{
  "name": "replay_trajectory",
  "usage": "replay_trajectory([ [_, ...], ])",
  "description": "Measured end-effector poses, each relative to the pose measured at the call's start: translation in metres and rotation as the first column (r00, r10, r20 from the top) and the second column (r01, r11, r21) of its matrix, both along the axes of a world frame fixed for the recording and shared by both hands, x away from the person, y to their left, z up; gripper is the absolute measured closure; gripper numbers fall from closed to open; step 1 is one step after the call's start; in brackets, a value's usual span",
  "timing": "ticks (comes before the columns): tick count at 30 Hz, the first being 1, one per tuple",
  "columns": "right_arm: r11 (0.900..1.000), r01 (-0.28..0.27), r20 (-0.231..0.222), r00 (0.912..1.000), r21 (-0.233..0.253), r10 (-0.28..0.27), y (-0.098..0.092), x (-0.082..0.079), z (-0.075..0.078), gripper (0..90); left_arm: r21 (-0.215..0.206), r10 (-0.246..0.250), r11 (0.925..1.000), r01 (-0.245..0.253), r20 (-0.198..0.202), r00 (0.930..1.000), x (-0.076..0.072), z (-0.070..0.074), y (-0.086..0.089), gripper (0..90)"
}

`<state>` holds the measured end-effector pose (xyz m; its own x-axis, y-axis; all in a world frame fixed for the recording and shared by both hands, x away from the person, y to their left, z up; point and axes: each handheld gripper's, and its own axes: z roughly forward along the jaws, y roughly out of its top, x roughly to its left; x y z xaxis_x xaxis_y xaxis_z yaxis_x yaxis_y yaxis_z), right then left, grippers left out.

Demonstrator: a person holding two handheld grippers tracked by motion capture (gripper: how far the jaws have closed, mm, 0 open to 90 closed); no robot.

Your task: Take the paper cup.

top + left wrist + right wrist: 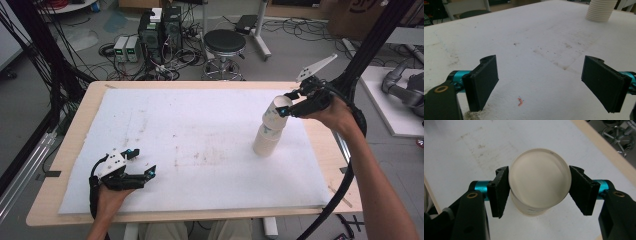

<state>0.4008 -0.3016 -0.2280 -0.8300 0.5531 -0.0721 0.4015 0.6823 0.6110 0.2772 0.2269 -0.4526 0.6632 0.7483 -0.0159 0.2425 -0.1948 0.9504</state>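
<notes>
Two black tongs are out. The right tongs [289, 106] squeeze the top cream paper cup [539, 180] of a tilted stack [269, 131] near the surface's [200, 130] right edge. Next it probably needs lifting straight off. The left tongs [141, 164] rest wide apart, holding nothing, near the front left corner.

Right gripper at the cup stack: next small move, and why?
Probably lift straight up. The right gripper has its jaws against both sides of the top cup, which sits tilted on the cup stack. The left gripper rests open, far off.
</notes>
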Motion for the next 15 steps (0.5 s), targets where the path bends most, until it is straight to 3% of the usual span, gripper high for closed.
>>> replay_trajectory([
  [8, 1.000, -0.007, 0.059, 0.9982, -0.018, 0.008, 0.002, -0.006, 0.045, 37.5, 0.000, 0.000, 1.0000, 0.000, 0.000, 1.0000, 0.000, 0.000, 0.000, 13.9],
  [15, 1.000, -0.010, 0.086, 0.9962, -0.023, 0.012, 0.004, -0.012, 0.061, 37.5, 0.001, -0.002, 1.0000, 0.002, -0.001, 1.0000, 0.000, 0.000, 0.000, 13.9],
])
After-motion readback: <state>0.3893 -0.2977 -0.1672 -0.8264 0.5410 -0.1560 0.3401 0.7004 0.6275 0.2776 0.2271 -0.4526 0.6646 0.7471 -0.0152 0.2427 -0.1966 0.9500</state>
